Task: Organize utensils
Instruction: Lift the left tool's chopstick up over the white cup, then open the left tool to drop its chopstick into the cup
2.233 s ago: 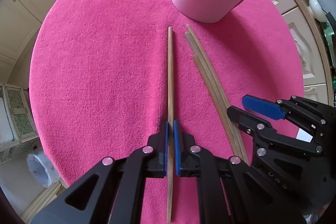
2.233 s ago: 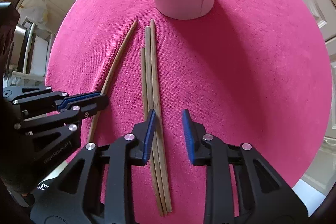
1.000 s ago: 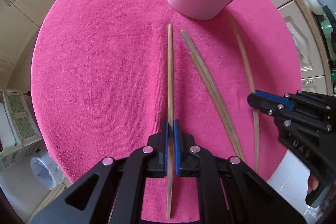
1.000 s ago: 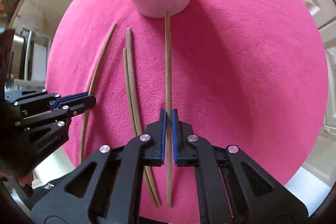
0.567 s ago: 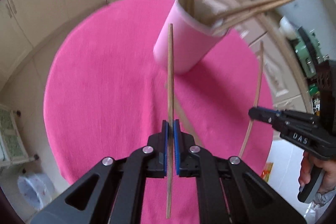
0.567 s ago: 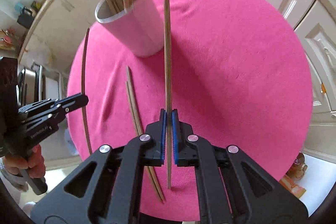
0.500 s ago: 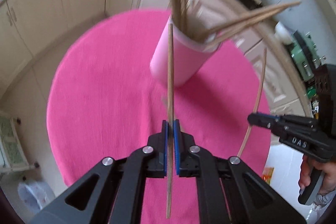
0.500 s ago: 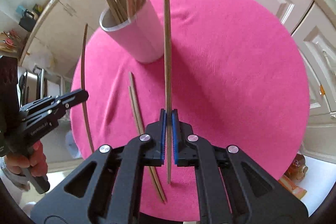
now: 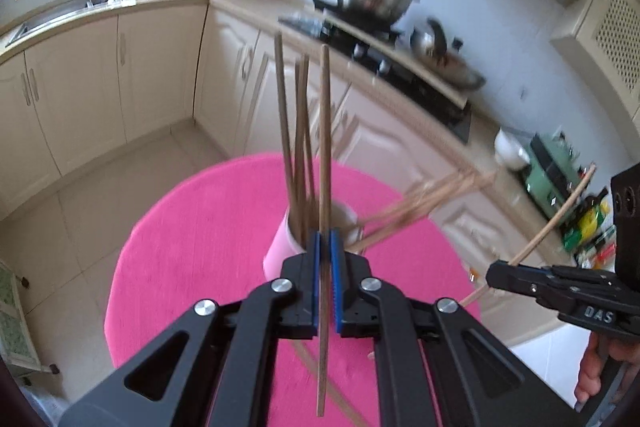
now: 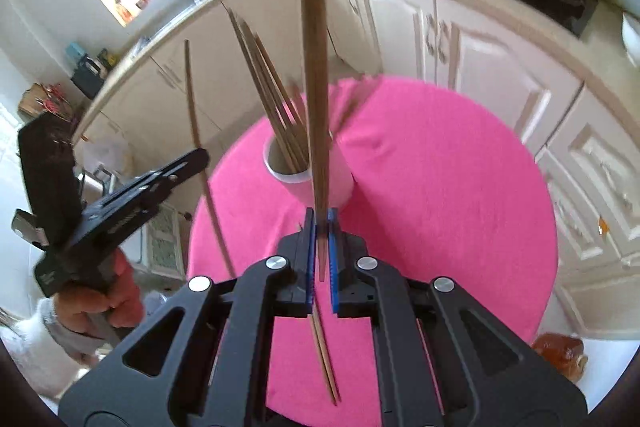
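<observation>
- Cream kitchen cabinets (image 9: 100,79) are curving round behind a round table under a pink cloth (image 9: 200,247), with a stove (image 9: 384,39) on the counter at the back.
- Left gripper (image 9: 325,259) is clamping one chopstick (image 9: 325,155) between its blue pads (image 9: 316,267); the stick is running through the jaws along the fingers, its long axis upright, top end well above the cup and lower end hanging below the gripper.
- Pink cup (image 9: 280,251) is standing just beyond that gripper, already bristling with chopsticks (some upright, some leaning right).
- Two loose chopsticks (image 10: 324,359) are lying on the cloth, beneath the right gripper.
- Right gripper (image 10: 319,243) is pinching a second chopstick (image 10: 314,87), upright too, just in front of the cup.
</observation>
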{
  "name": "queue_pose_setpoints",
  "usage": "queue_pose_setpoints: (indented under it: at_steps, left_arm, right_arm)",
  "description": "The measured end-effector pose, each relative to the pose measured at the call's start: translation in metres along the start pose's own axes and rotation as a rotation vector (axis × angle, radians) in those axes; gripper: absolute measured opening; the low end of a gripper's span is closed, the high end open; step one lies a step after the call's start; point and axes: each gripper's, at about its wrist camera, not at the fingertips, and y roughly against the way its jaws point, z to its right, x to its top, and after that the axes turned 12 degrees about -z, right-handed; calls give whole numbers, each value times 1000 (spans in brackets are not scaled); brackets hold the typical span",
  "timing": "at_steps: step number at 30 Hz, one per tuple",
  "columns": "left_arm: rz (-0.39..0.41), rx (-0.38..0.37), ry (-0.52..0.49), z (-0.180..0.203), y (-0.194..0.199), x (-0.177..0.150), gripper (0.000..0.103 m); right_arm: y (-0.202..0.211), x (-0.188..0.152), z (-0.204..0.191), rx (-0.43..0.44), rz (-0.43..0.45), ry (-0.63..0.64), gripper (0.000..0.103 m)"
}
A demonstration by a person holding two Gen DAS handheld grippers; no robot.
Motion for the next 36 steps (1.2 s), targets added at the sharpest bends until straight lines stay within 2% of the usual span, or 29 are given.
queue_pose_setpoints:
  at_steps: [6, 10, 19, 29, 36]
  left_arm:
    - [109, -13, 8, 12, 14, 31, 5]
    - [151, -14, 22, 14, 15, 47, 5]
    - [228, 17, 36, 17, 3, 78, 5]
    - [239, 81, 14, 19, -35, 84, 5]
    - [187, 138, -16, 16, -66, 67, 5]
  right_arm:
    - [23, 36, -23, 23, 67, 81, 5]
    - [32, 64, -34, 36, 100, 119, 5]
    - [24, 105, -36, 0, 104, 178, 5]
    - [-4, 125, -22, -48, 59, 183, 5]
    - [-23, 126, -16, -52, 15, 184, 6]
